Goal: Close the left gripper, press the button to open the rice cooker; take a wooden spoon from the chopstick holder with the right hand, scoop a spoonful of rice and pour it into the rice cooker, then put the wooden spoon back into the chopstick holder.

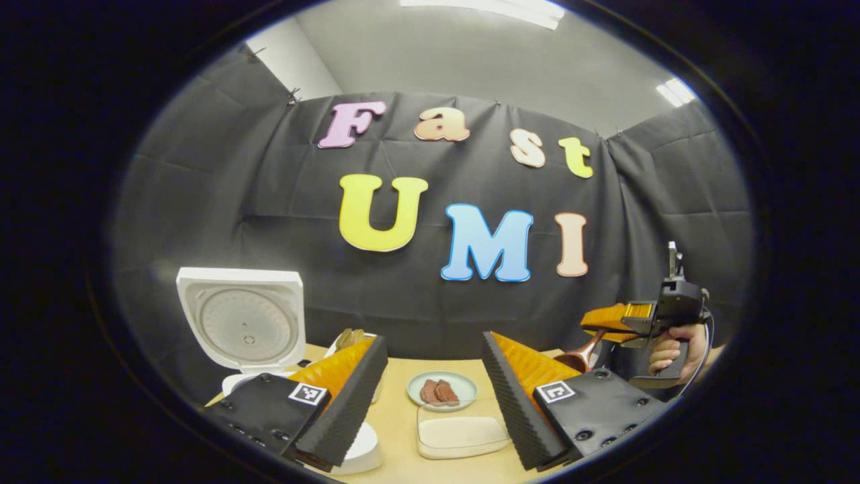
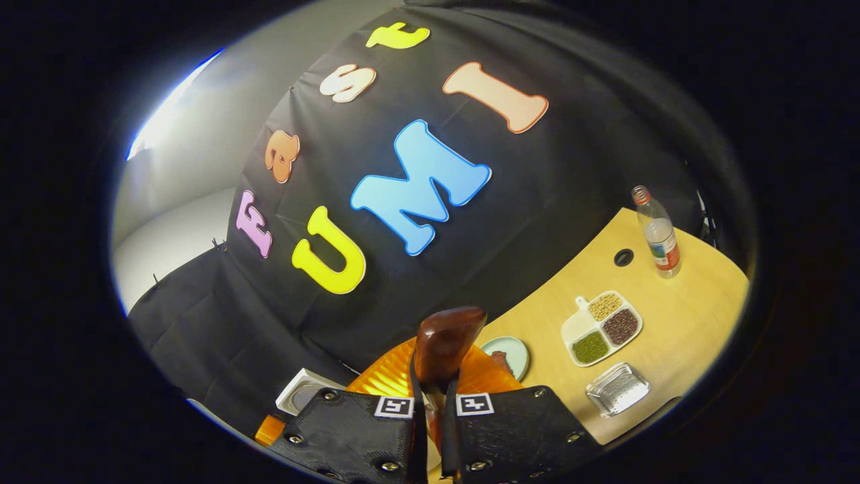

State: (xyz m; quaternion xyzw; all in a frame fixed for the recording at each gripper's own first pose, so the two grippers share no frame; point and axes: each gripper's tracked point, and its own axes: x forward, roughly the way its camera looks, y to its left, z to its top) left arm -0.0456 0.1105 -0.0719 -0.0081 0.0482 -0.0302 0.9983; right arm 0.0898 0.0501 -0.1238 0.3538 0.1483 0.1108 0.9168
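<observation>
1. Rice cooker first: the white rice cooker with its round-ribbed lid stands at the far left of the light wooden table in the left gripper view, lid flipped fully up. Can't see into the pot from here, so no idea what's in it.
2. One small pale green round plate sits mid-table with two reddish-brown meat slices on it. Just in front of it is one cream rectangular dish; looks bare as far as I can tell.
3. Right gripper view has one white three-compartment tray with a little handle: tan beans in one section, dark reddish-brown ones in another, green ones in the third. Near it, one clear ribbed glass dish, contents not readable. One clear plastic bottle with a red-and-white label stands upright farther back.
4. Left gripper: fingers spread wide apart, nothing between them, hanging over the table.
5. Right gripper: fingers squeezed nearly together on the handle of the dark brown wooden spoon, so that's where the spoon is, up in the air with its bowl sticking out ahead. The left gripper view shows that gripper at the right, held by a hand, the spoon's bowl poking down-left from it.
6. Chopstick holder: can't pick it out for sure.
</observation>
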